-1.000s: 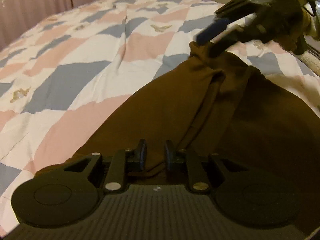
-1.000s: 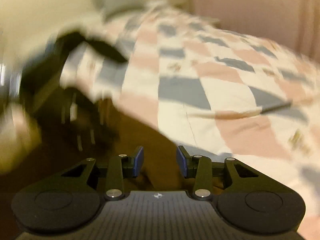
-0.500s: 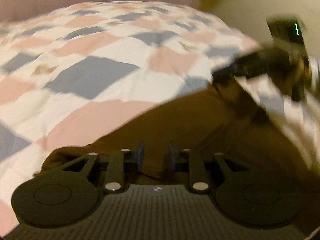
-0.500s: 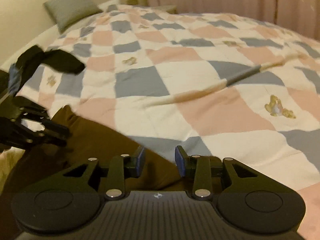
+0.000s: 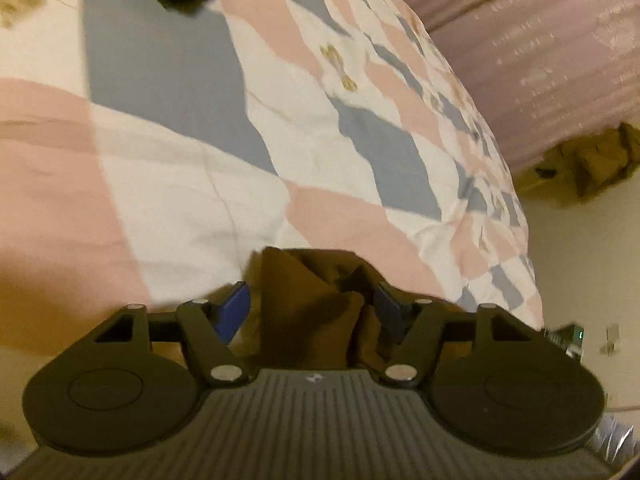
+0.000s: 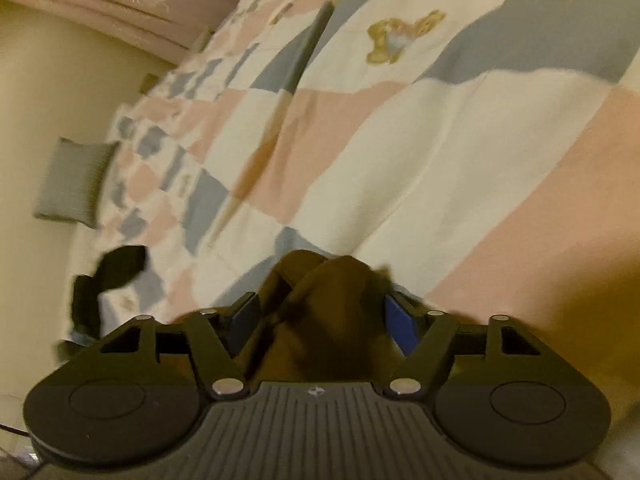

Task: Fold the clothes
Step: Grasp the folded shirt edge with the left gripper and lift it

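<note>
Grippers (image 5: 310, 308) (image 6: 320, 316) splayed around brown garment (image 5: 308, 312) over quilt (image 5: 180, 184).

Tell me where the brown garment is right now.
The brown garment sits bunched between the fingers of the left hand-held gripper and of the right hand-held gripper, above the patchwork quilt.

Light: dim, warm yellow cast in both views; source not visible.
Shadows: soft, under the brown garment (image 5: 308, 312) and beside each gripper.
Blur: motion smear on the quilt (image 6: 440, 152), strongest at the frame sides.
Distortion: strong fisheye; bed edges and curtain (image 5: 540, 40) bow.
Corners: dark vignette.
Glare: none.
</note>
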Tool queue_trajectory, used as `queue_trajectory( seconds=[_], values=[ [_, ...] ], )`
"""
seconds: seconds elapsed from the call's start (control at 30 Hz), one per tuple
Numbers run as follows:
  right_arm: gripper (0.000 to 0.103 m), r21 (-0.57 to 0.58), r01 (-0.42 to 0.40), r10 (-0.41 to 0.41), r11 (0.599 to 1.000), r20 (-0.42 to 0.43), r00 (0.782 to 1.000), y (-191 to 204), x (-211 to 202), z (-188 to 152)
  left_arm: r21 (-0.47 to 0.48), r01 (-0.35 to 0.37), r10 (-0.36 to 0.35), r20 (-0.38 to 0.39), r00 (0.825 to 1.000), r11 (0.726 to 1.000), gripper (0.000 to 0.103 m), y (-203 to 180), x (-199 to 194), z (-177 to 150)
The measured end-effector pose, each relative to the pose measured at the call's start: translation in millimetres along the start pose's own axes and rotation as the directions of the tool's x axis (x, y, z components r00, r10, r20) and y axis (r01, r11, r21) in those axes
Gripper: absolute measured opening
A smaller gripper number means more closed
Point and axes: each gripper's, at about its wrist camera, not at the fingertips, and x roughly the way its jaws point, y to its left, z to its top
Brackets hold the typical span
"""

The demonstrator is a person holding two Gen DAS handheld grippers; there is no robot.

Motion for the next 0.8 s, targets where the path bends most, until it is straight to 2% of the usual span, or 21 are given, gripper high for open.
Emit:
queue_trajectory(
  seconds=[0.1,0.13,0.17,0.2,0.23,0.37,0.5,0.63,0.73,0.8],
  values=[
    [0.063,-0.016,-0.038,0.037,0.999,-0.038,0.999,-2,9,8,0.077,0.02,-0.016,-0.047,0.999,0.997,0.043,-3,22,0],
    [0.055,-0.03,-0.049,0.047,0.998,-0.059,0.997,-1,12,10,0.1,0.034,-0.029,-0.054,0.998,0.994,0.038,-3,24,-1],
    [0.033,-0.049,-0.056,0.052,0.997,-0.075,0.996,0,14,10,0.128,0.041,-0.034,-0.061,0.998,0.991,0.025,-5,26,-3],
    [0.019,-0.069,-0.059,0.053,0.996,-0.088,0.995,2,16,10,0.162,0.046,-0.035,-0.067,0.997,0.986,0.014,-8,26,-5],
    [0.017,-0.1,-0.065,0.056,0.993,-0.089,0.994,5,16,9,0.202,0.048,-0.036,-0.066,0.997,0.978,0.011,-13,25,-7],
    [0.014,-0.28,-0.065,0.06,0.958,-0.025,0.998,33,-6,-3,0.369,0.03,-0.02,-0.029,0.999,0.929,0.008,-39,5,-16],
    [0.014,-0.439,-0.062,0.099,0.896,0.062,0.993,66,-49,-30,0.465,0.003,-0.031,0.051,0.998,0.886,0.007,-70,-41,-39],
    [0.014,-0.598,0.011,0.088,0.802,0.137,0.987,103,-102,-86,0.518,-0.042,-0.03,0.129,0.991,0.854,0.007,-101,-101,-91],
    [0.014,-0.684,0.081,0.041,0.725,0.16,0.986,122,-138,-141,0.565,-0.118,0.04,0.147,0.988,0.817,0.008,-116,-135,-145],
    [0.014,-0.752,0.143,-0.042,0.644,0.153,0.987,130,-149,-183,0.602,-0.189,0.124,0.149,0.981,0.776,0.01,-117,-149,-187]
  ],
)
